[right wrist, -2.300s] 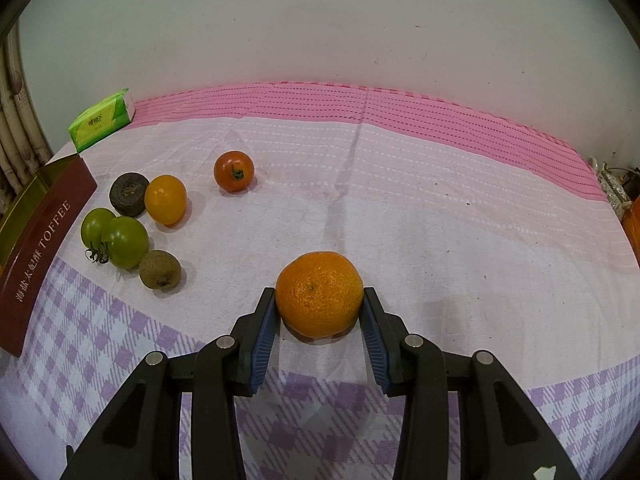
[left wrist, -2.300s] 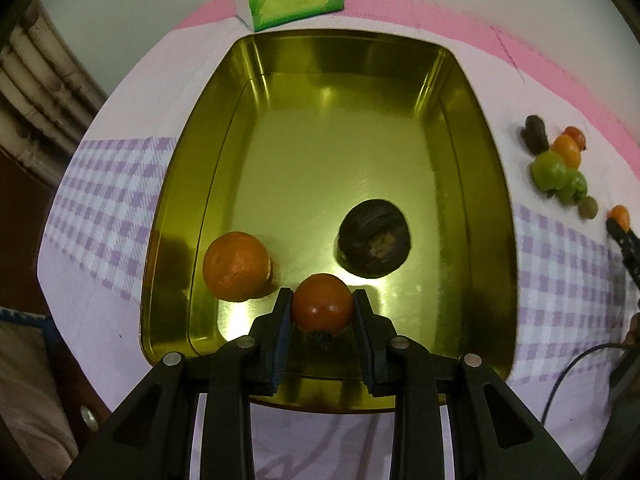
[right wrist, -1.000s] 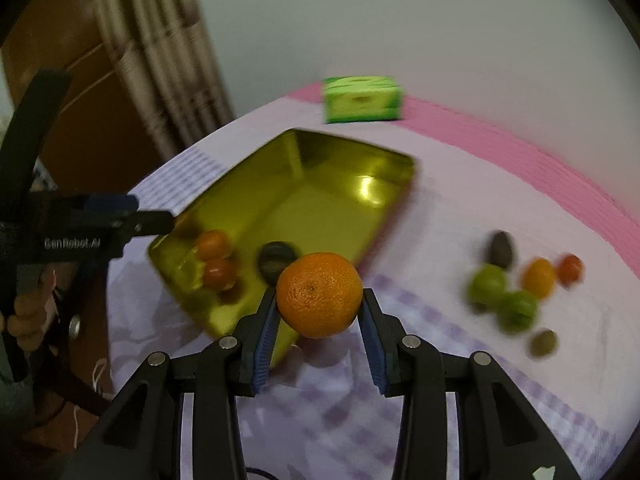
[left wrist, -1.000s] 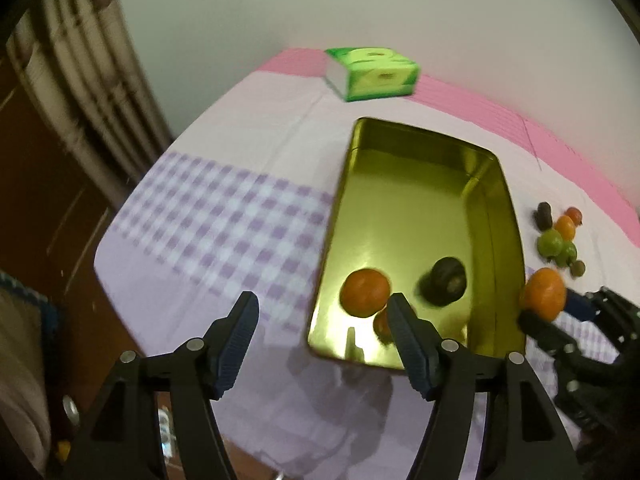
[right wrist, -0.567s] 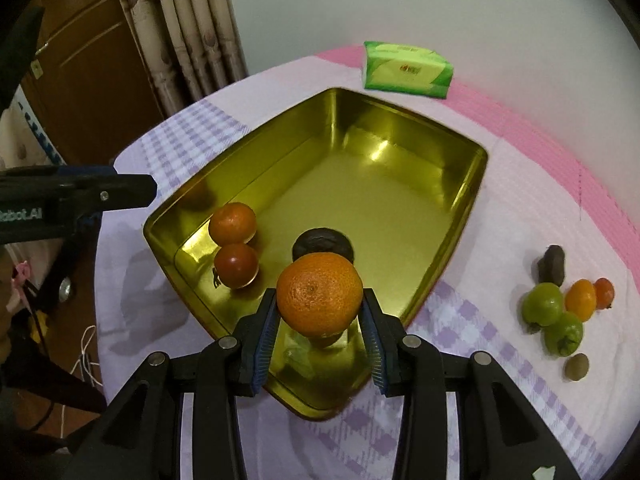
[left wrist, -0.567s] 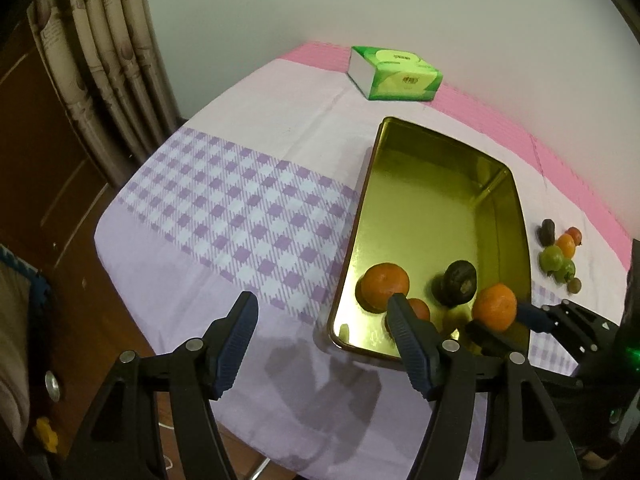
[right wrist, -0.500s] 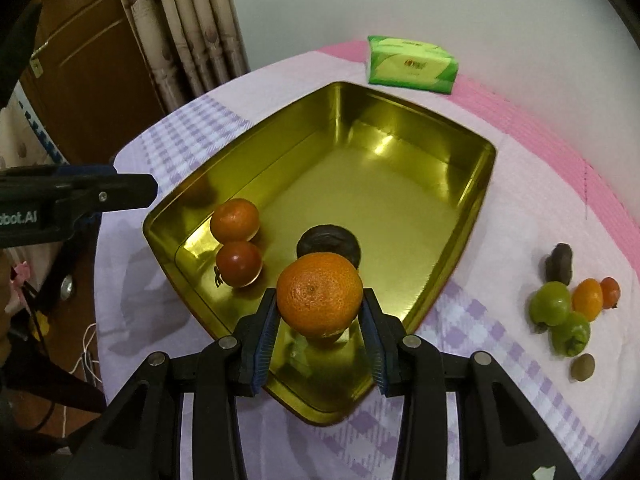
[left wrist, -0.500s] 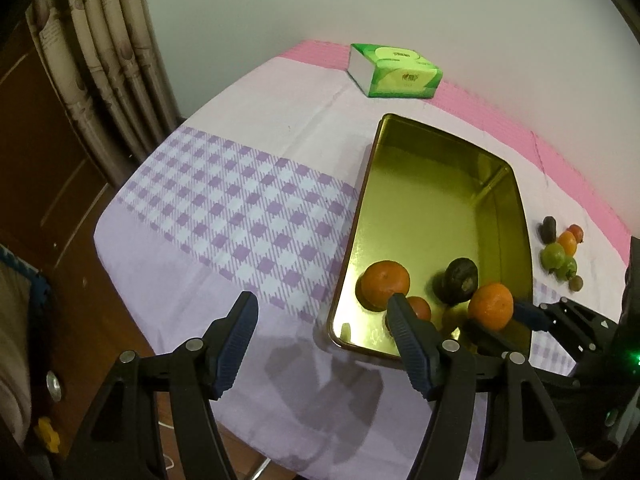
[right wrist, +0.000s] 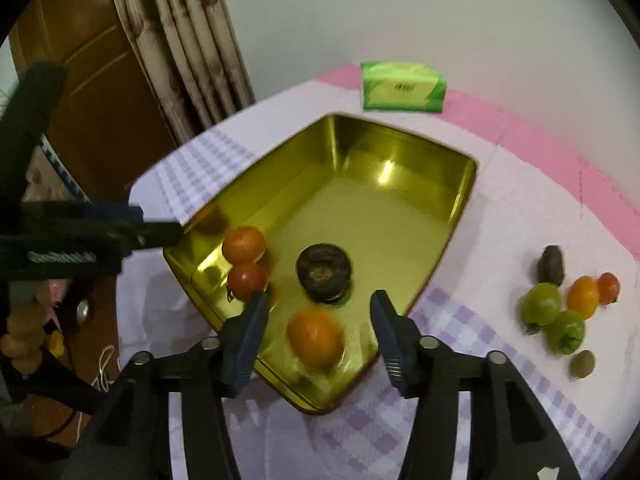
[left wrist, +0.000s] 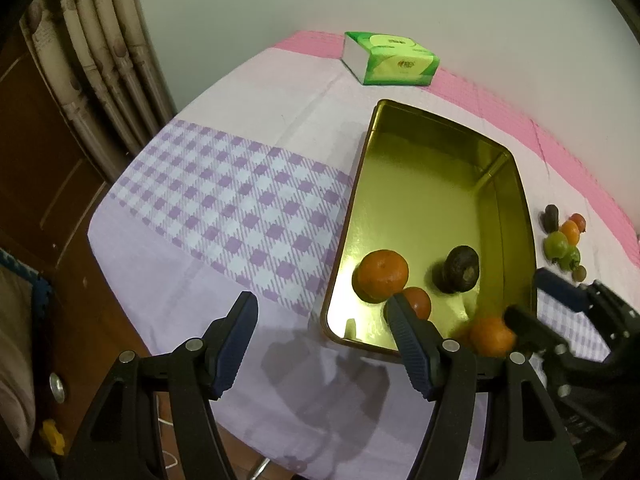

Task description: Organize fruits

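A gold tin tray (right wrist: pixel 400 152) (left wrist: pixel 516 184) sits on the cloth. It holds an orange (right wrist: pixel 244 244) (left wrist: pixel 382 276), a red tomato (right wrist: pixel 247 280) (left wrist: pixel 418 302), a dark brown fruit (right wrist: pixel 324 272) (left wrist: pixel 460 268), and a second orange (right wrist: pixel 316 338) (left wrist: pixel 492 336), blurred, in its near corner. My right gripper (right wrist: pixel 316 330) (left wrist: pixel 532 300) is open above that second orange, fingers apart from it. My left gripper (left wrist: pixel 324 340) is open and empty over the table's near-left edge. Several loose fruits (right wrist: pixel 560 308) (left wrist: pixel 562 244) lie on the cloth right of the tray.
A green tissue pack (left wrist: pixel 390 64) (right wrist: pixel 402 88) lies beyond the tray near the white wall. Curtains (left wrist: pixel 104 60) and a brown wooden door (right wrist: pixel 100 80) stand left of the table. The table's left edge drops off beside my left gripper.
My right gripper has opened and let go of the orange, which now lies in the tray's near corner. The left gripper has stayed open and hardly moved.
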